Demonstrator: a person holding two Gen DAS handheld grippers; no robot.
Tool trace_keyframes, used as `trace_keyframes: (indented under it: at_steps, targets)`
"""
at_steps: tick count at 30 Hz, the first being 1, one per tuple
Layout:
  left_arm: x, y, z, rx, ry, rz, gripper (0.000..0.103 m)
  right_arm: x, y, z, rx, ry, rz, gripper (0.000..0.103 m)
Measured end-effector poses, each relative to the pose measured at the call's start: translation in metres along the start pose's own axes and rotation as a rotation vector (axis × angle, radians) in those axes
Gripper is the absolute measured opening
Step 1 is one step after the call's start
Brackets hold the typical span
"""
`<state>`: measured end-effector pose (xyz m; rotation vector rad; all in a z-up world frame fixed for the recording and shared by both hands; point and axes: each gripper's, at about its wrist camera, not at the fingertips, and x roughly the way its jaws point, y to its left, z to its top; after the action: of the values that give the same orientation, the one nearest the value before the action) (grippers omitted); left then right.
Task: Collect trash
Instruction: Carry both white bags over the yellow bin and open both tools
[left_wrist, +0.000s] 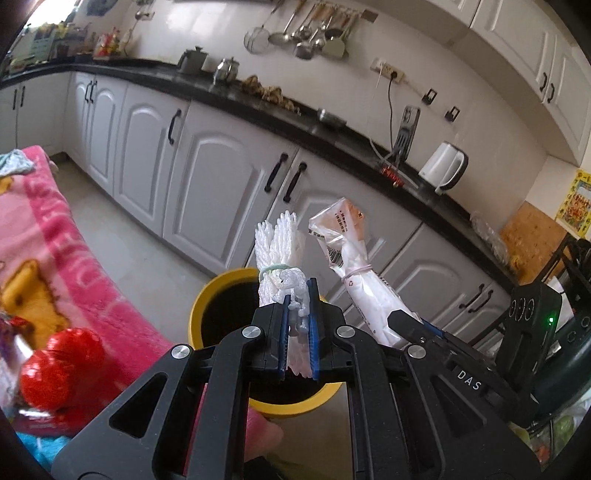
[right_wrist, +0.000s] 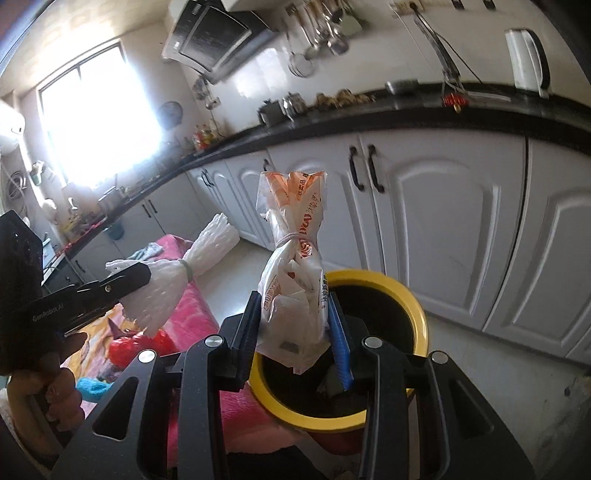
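The left gripper (left_wrist: 298, 332) had its jaws drawn almost together, clamped on a bundle of white foam netting (left_wrist: 279, 254) tied with a pale green band; a small grey crumpled scrap sat pinched at the top of the blue pads. The right gripper (right_wrist: 295, 332) held its jaws partly apart, pressed on either side of a knotted white and orange plastic bag (right_wrist: 295, 266) bound with a thin band, the bag standing upright between the pads.

Both bundles hung above the yellow-rimmed bin (right_wrist: 419, 314), whose dark mouth lay just beyond and below the fingers. In the left wrist view the bin (left_wrist: 221, 282) sat behind the netting, with the bag (left_wrist: 347, 258) to the right of it in the other gripper.

The left wrist view alone showed a red crinkled wrapper (left_wrist: 61, 363) on the pink blanket (left_wrist: 48, 236) at the near left, and a white kettle (left_wrist: 445, 166) on the dark counter far right. The right wrist view alone showed a bright window (right_wrist: 96, 122) at far left, a range hood (right_wrist: 210, 35), and the person's hand (right_wrist: 61, 391) gripping the left tool's handle, with the netting (right_wrist: 177, 280) seen from the side.
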<state>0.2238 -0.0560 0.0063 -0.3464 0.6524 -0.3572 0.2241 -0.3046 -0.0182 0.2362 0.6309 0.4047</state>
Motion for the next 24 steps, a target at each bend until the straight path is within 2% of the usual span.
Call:
trace_keyframes:
  at_steps: [5, 7, 8, 9, 10, 11, 13, 18, 24]
  targets:
    - [0.021, 0.007, -0.006, -0.016, 0.035, 0.003, 0.005, 0.019, -0.012, -0.007, 0.038, 0.037, -0.01, 0.036]
    - [0.029, 0.01, -0.008, -0.027, 0.043, 0.002, 0.005, 0.028, -0.016, -0.01, 0.051, 0.051, -0.015, 0.047]
    - [0.033, 0.011, -0.009, -0.036, 0.047, 0.001, 0.01, 0.03, -0.019, -0.01, 0.058, 0.053, -0.021, 0.051]
    - [0.038, 0.015, -0.012, -0.051, 0.056, -0.001, 0.017, 0.033, -0.022, -0.011, 0.071, 0.054, -0.032, 0.061]
    - [0.04, 0.017, -0.013, -0.061, 0.058, 0.006, 0.041, 0.036, -0.026, -0.013, 0.088, 0.054, -0.038, 0.062]
    - [0.042, 0.02, -0.015, -0.071, 0.061, 0.012, 0.051, 0.038, -0.028, -0.014, 0.092, 0.056, -0.042, 0.062]
    - [0.042, 0.024, -0.017, -0.072, 0.069, 0.017, 0.051, 0.039, -0.028, -0.016, 0.08, 0.063, -0.068, 0.065]
    - [0.031, 0.029, -0.02, -0.062, 0.057, 0.047, 0.061, 0.03, -0.023, -0.015, 0.063, 0.039, -0.083, 0.072]
    - [0.0, 0.035, -0.018, -0.046, 0.003, 0.106, 0.077, 0.015, -0.006, -0.007, 0.024, -0.009, -0.072, 0.08]
